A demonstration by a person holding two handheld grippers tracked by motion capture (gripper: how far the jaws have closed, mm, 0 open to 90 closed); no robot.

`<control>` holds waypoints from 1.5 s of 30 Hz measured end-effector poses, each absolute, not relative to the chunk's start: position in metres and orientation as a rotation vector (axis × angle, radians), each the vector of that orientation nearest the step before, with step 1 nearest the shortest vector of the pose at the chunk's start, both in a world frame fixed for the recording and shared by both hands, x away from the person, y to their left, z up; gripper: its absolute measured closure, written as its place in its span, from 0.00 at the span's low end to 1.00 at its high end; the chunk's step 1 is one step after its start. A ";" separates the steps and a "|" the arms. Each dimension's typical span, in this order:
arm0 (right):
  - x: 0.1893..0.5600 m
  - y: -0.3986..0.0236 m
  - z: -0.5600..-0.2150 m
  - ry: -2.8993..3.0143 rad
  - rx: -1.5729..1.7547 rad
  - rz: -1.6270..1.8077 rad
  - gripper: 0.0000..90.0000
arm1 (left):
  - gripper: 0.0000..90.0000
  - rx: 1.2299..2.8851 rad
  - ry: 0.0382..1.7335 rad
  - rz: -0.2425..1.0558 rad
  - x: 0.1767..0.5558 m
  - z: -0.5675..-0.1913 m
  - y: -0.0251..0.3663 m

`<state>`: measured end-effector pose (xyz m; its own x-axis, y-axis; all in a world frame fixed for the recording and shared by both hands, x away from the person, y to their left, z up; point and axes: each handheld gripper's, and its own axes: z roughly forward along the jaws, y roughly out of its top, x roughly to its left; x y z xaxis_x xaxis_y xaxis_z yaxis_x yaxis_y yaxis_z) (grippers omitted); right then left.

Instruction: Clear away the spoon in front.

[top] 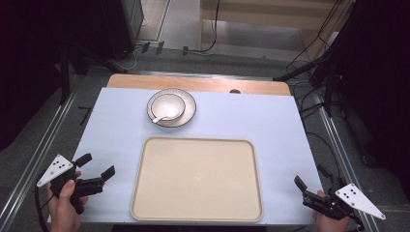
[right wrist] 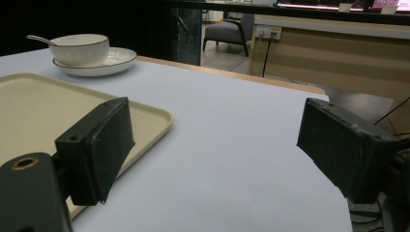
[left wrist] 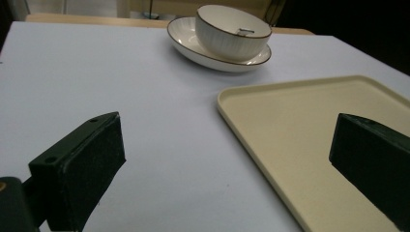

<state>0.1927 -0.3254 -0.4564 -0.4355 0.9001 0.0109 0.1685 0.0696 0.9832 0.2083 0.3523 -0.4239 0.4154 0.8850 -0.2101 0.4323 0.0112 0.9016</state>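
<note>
The left hand [top: 65, 200] enters from the bottom left corner of the high view and grasps the left gripper [top: 99, 165], whose jaws stand wide apart with nothing between them, angled toward the table's middle. At the bottom right corner the right hand [top: 329, 220] holds the right gripper [top: 309, 178], jaws likewise spread and empty, pointing up and inward.

Tray [top: 197, 180] bare; bowl [top: 168, 106] on plate [top: 186, 116] blocks the far side.
</note>
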 end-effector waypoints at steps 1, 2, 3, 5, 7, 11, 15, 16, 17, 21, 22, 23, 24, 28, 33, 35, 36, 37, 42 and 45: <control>0.193 -0.326 -0.456 1.694 1.074 1.419 0.15 | 0.00 1.604 1.189 0.524 0.210 -0.423 0.351; 0.193 -0.326 -0.456 1.694 1.074 1.419 0.15 | 0.00 1.604 1.189 0.524 0.210 -0.423 0.351; 0.192 -0.326 -0.457 1.692 1.077 1.421 0.15 | 0.00 1.606 1.193 0.519 0.211 -0.422 0.350; 0.192 -0.327 -0.456 1.685 1.076 1.422 0.15 | 0.00 1.611 1.187 0.505 0.216 -0.421 0.345; 0.191 -0.328 -0.456 1.684 1.076 1.421 0.15 | 0.00 1.624 1.183 0.504 0.219 -0.419 0.342; 0.191 -0.327 -0.455 1.682 1.075 1.417 0.15 | 0.00 1.618 1.173 0.489 0.223 -0.416 0.337; 0.191 -0.326 -0.456 1.686 1.080 1.412 0.15 | 0.00 1.634 1.167 0.478 0.227 -0.414 0.333; 0.191 -0.326 -0.456 1.689 1.077 1.410 0.15 | 0.00 1.642 1.168 0.479 0.229 -0.413 0.331; 0.191 -0.326 -0.456 1.690 1.076 1.410 0.15 | 0.00 1.646 1.164 0.478 0.230 -0.412 0.329; 0.191 -0.326 -0.456 1.688 1.078 1.408 0.15 | 0.00 1.655 1.160 0.473 0.238 -0.407 0.322; 0.191 -0.325 -0.456 1.691 1.079 1.409 0.15 | 0.00 1.659 1.161 0.476 0.240 -0.406 0.320; 0.191 -0.325 -0.456 1.690 1.080 1.409 0.15 | 0.00 1.660 1.162 0.482 0.242 -0.404 0.318; 0.191 -0.325 -0.456 1.690 1.080 1.409 0.15 | 0.00 1.665 1.161 0.485 0.244 -0.403 0.317; 0.190 -0.324 -0.455 1.694 1.064 1.407 0.15 | 0.03 1.673 1.170 0.481 0.255 -0.399 0.310; 0.190 -0.325 -0.456 1.688 1.079 1.409 0.15 | 0.09 1.677 1.200 0.486 0.270 -0.397 0.301; 0.191 -0.325 -0.456 1.691 1.079 1.407 0.15 | 0.12 1.685 1.198 0.491 0.274 -0.396 0.297; 0.191 -0.325 -0.456 1.691 1.079 1.408 0.15 | 0.12 1.687 1.197 0.488 0.277 -0.395 0.295; 0.191 -0.325 -0.456 1.693 1.078 1.407 0.15 | 0.12 1.688 1.197 0.481 0.282 -0.394 0.291; 0.191 -0.325 -0.456 1.694 1.071 1.408 0.15 | 0.16 1.696 1.207 0.477 0.293 -0.393 0.285; 0.191 -0.325 -0.456 1.692 1.077 1.411 0.15 | 0.18 1.707 1.208 0.473 0.302 -0.390 0.280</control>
